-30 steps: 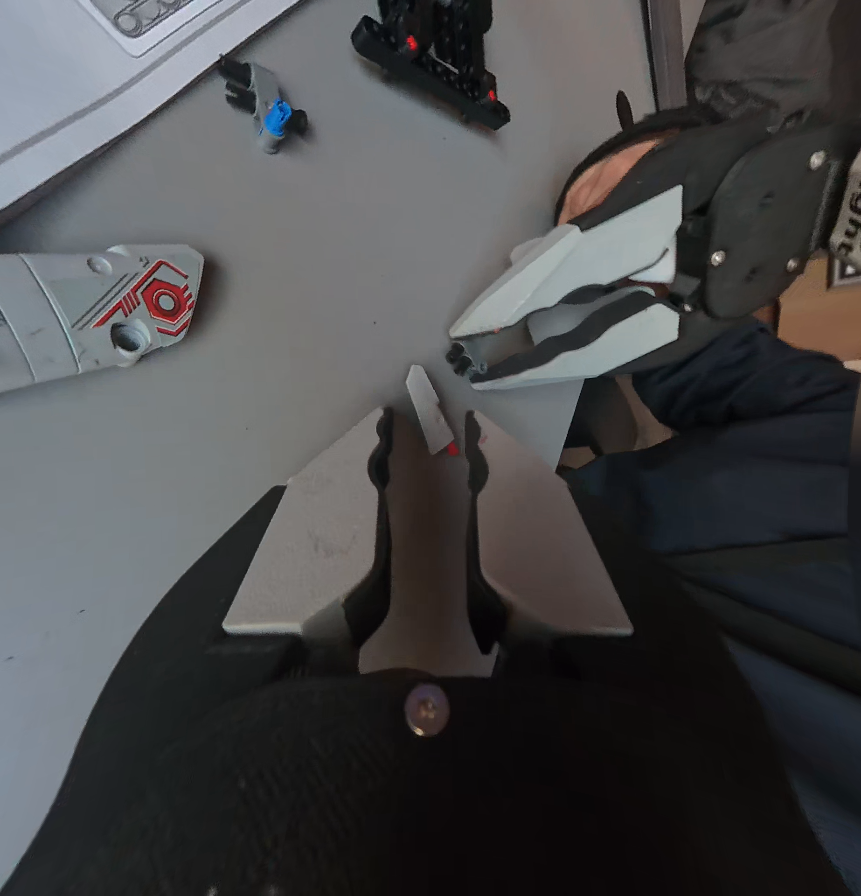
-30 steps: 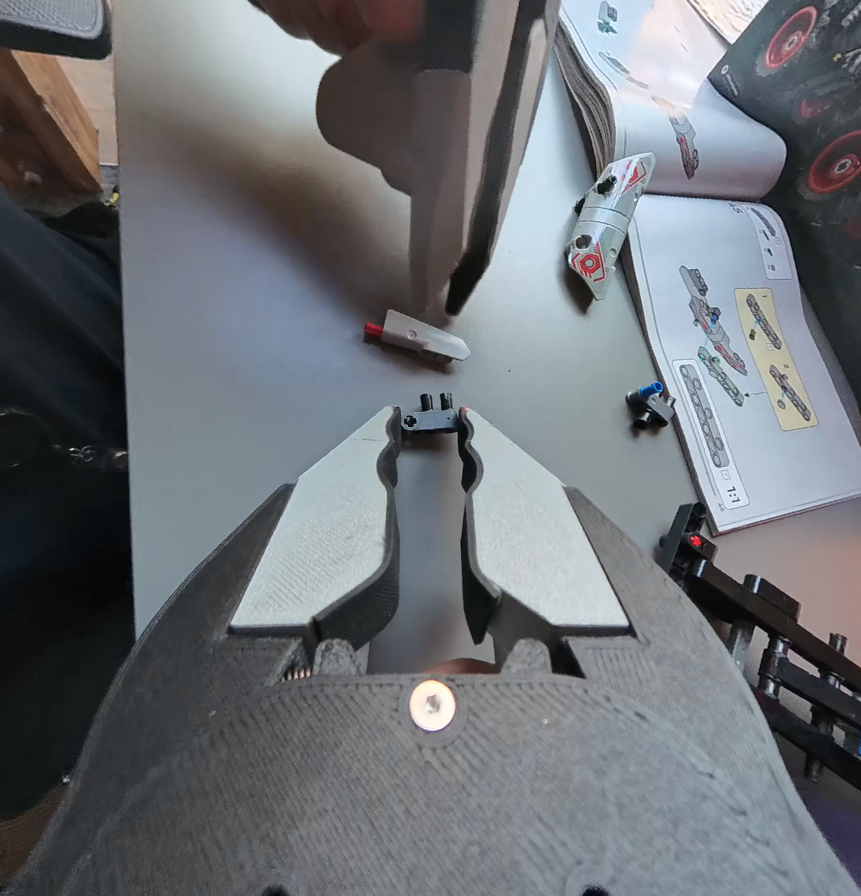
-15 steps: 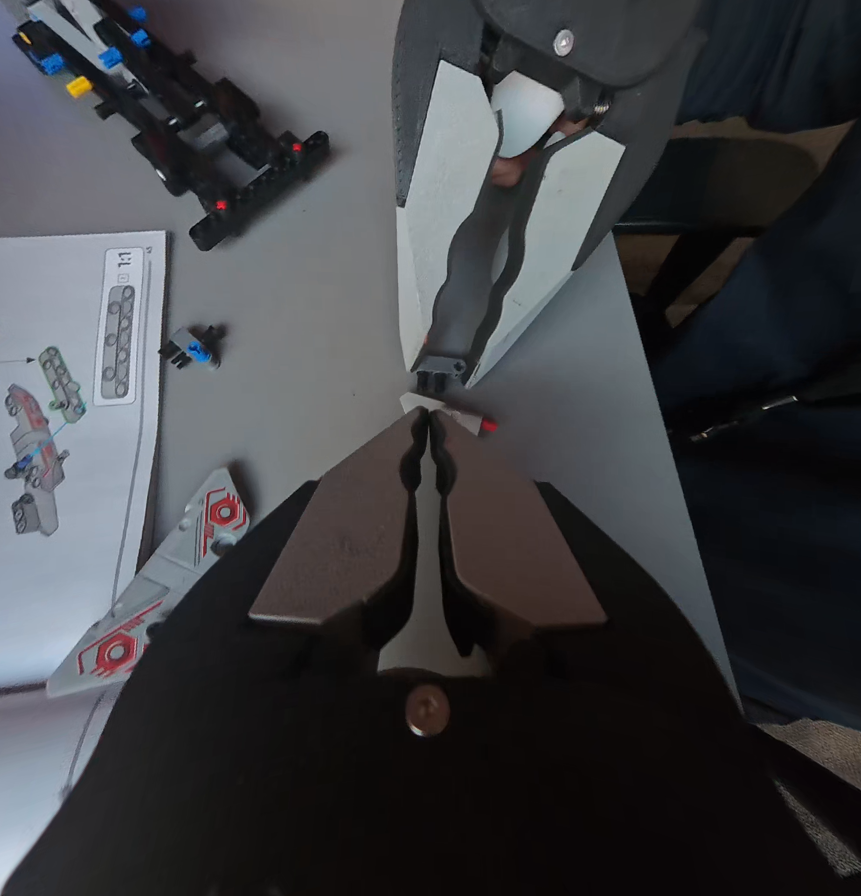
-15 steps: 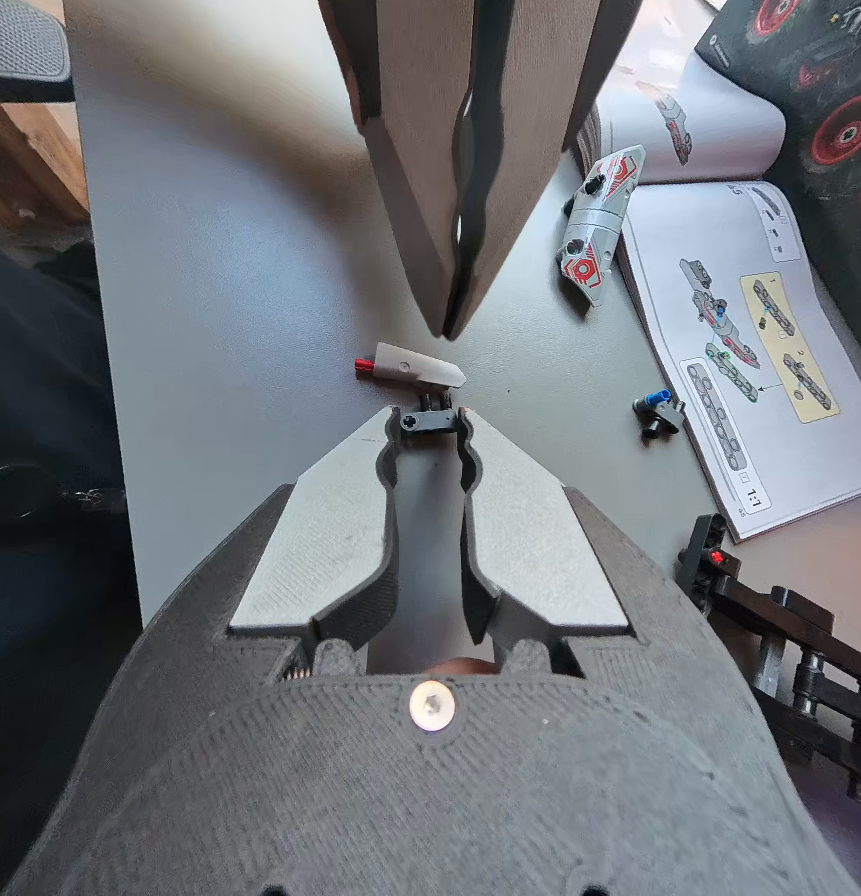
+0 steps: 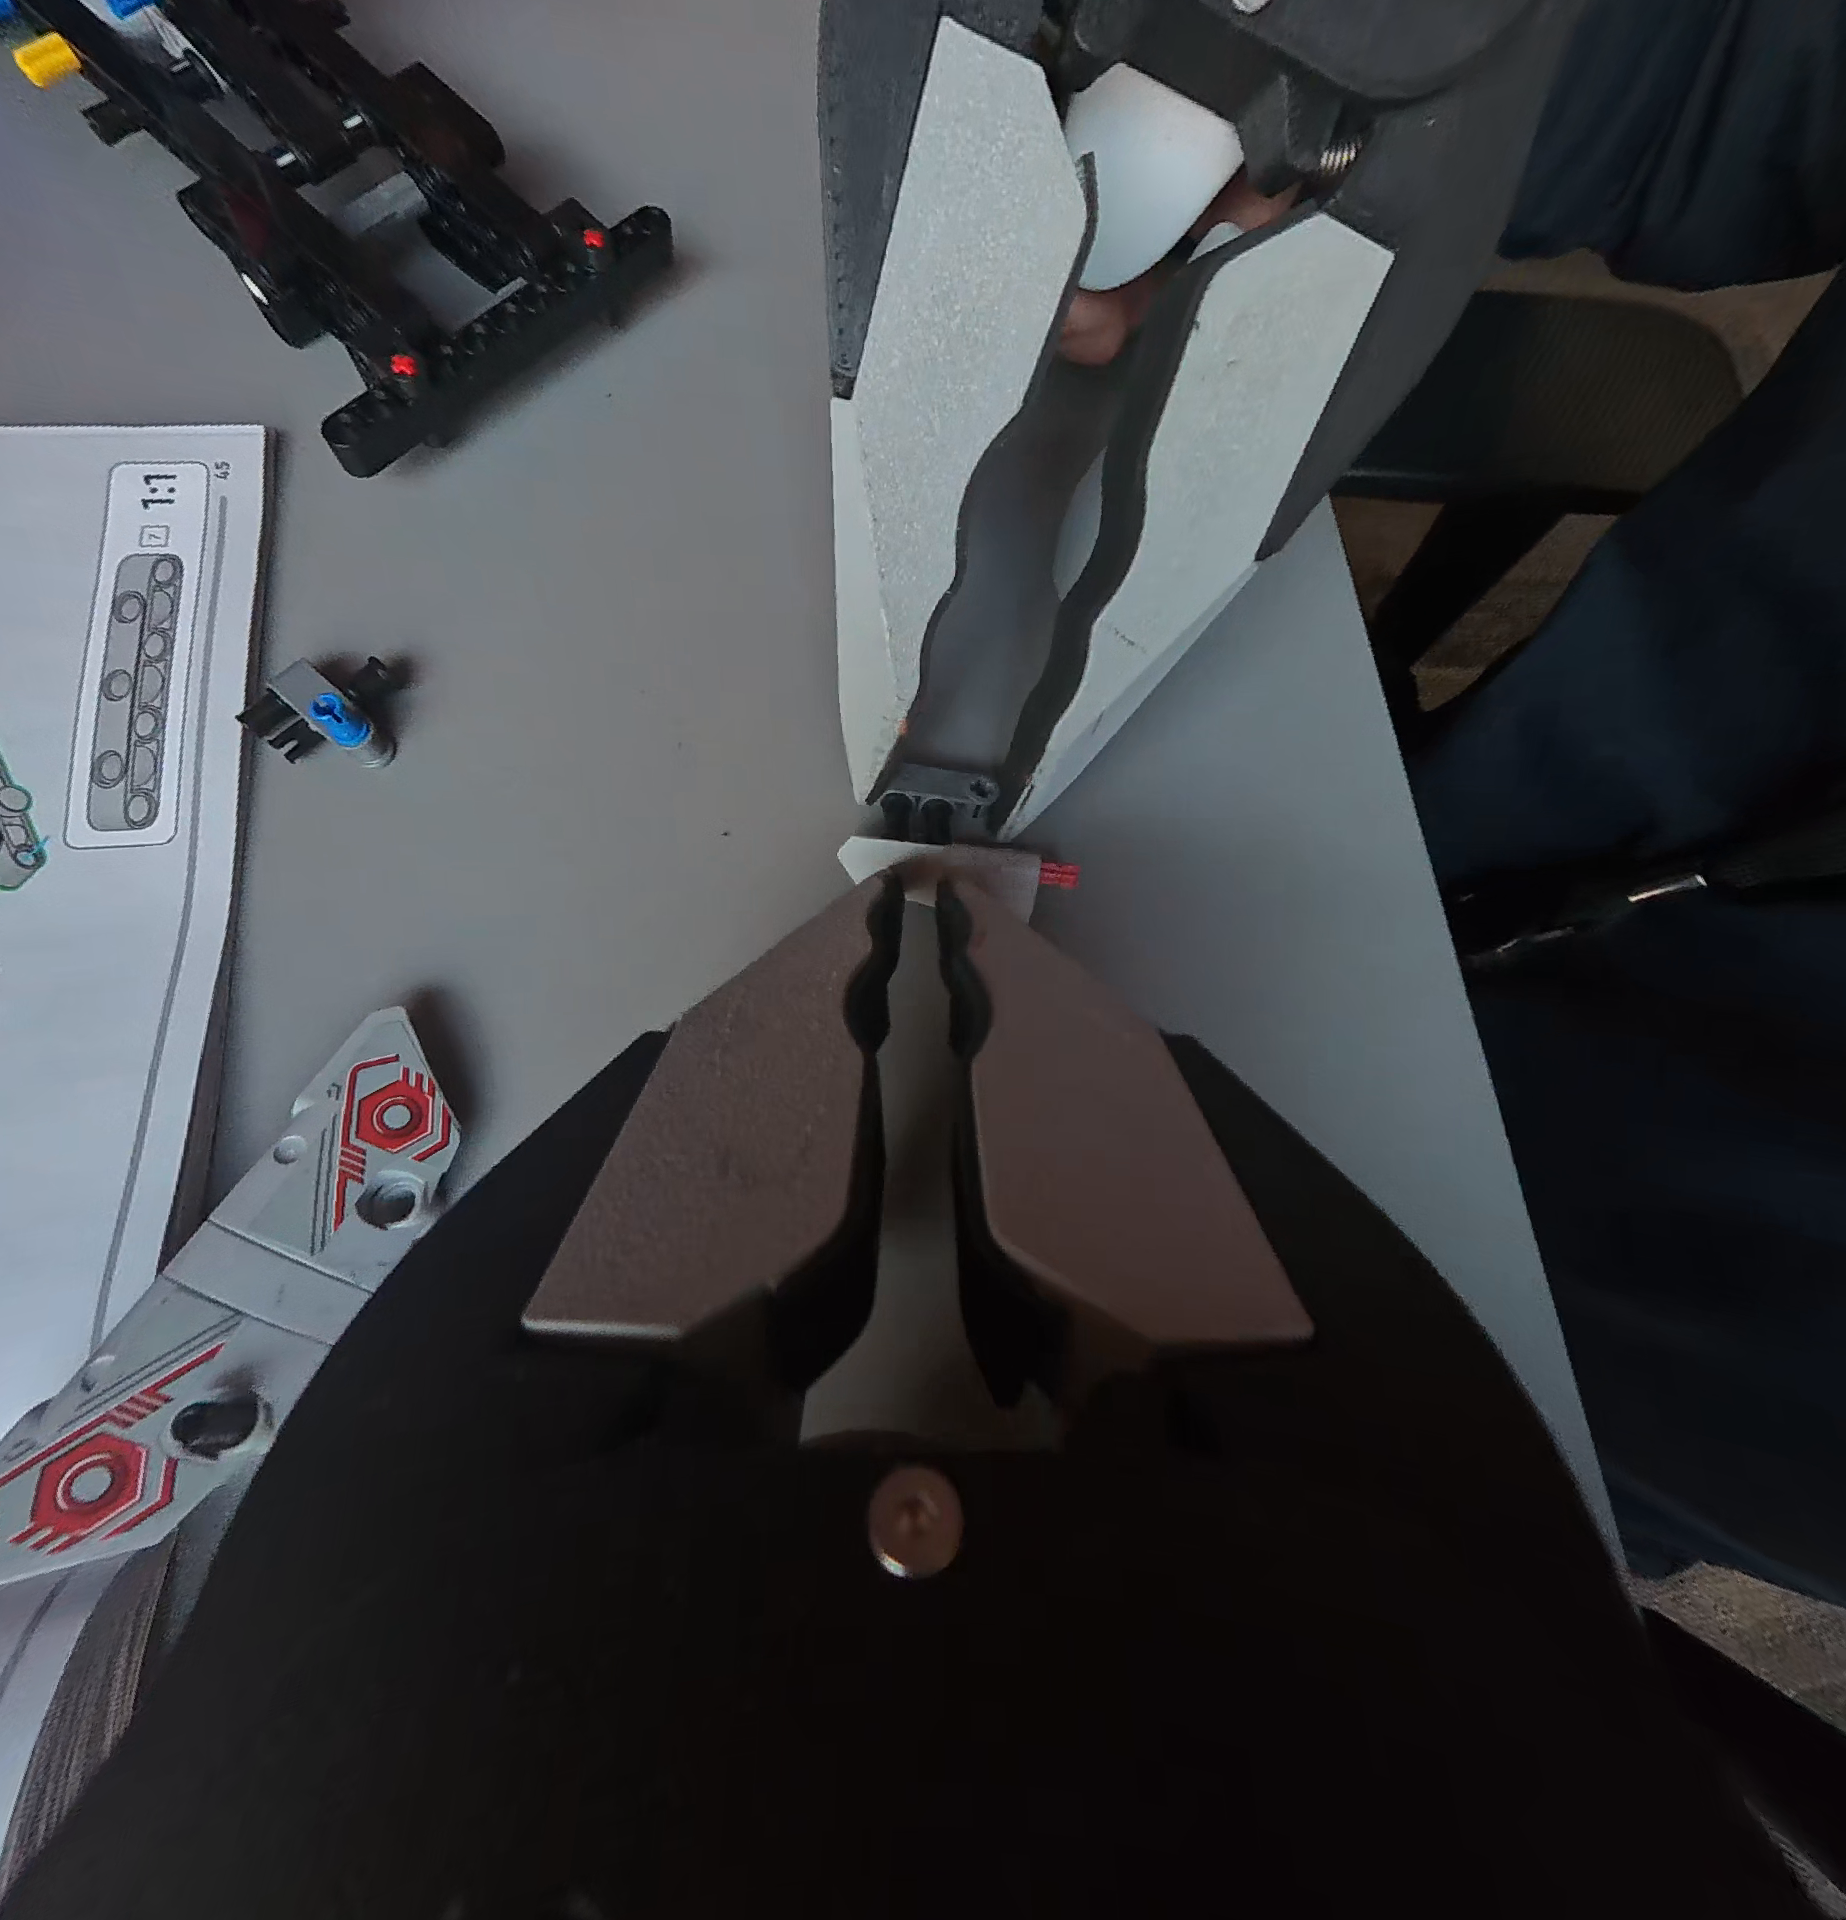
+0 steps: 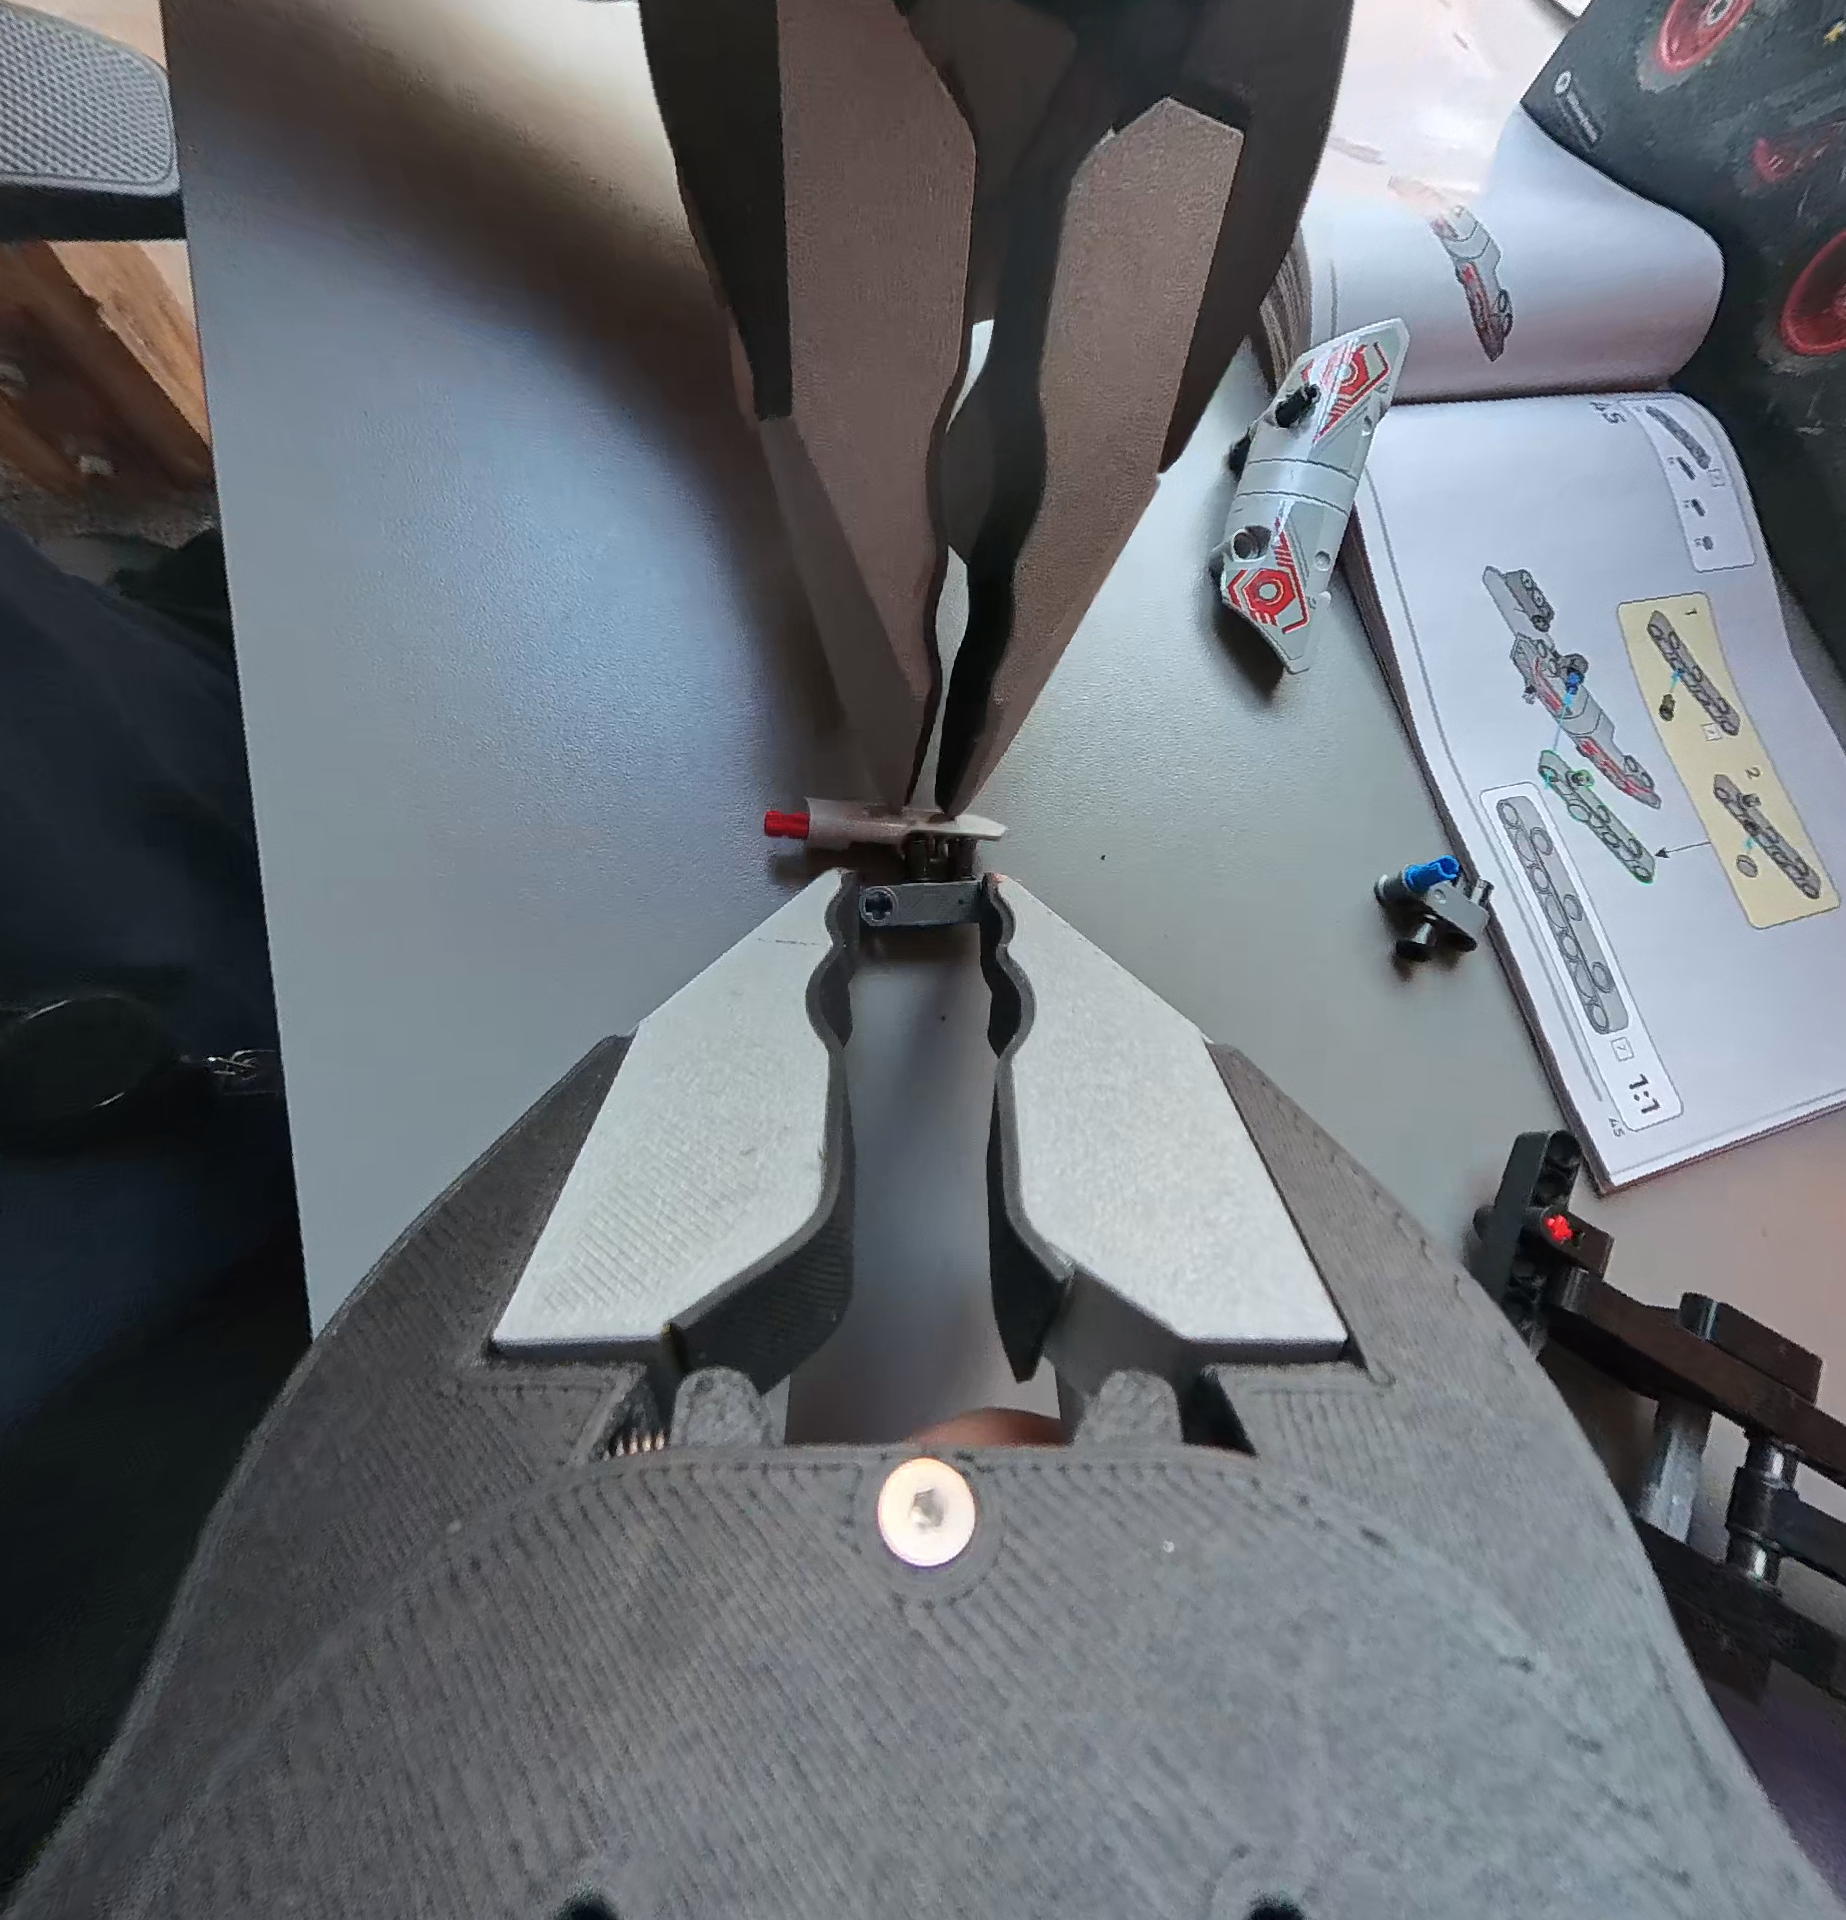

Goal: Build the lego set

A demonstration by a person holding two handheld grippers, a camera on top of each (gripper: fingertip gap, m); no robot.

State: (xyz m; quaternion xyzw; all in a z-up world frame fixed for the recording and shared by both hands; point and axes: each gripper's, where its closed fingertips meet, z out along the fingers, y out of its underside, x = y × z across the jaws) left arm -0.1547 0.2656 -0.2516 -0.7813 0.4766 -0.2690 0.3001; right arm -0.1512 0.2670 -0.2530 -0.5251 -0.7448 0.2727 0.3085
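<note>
A small grey wedge panel point(image 5: 1002, 868) with a red pin point(image 5: 1059, 876) in one end lies near the table's edge. My left gripper point(image 5: 919, 888) is shut on its middle, the jaws almost together. It also shows in the right wrist view point(image 6: 846, 826), where the left gripper point(image 6: 934, 800) comes down from the top. My right gripper point(image 6: 919, 904) is shut on a dark grey connector point(image 6: 919, 902). The connector's two black pins point at the wedge panel and touch it or nearly so. In the left wrist view the right gripper point(image 5: 940, 800) and the connector point(image 5: 934, 790) face mine.
An open instruction booklet point(image 5: 119, 727) lies at the left, with a long grey panel with red decals point(image 5: 275, 1247) beside it. A small grey and blue assembly point(image 5: 321, 717) and the black chassis point(image 5: 379, 239) lie farther off. The table edge point(image 5: 1418, 935) runs close on the right.
The left gripper has swung round, come down over the wedge panel and closed on it. The right gripper has brought the connector's pins up against the panel.
</note>
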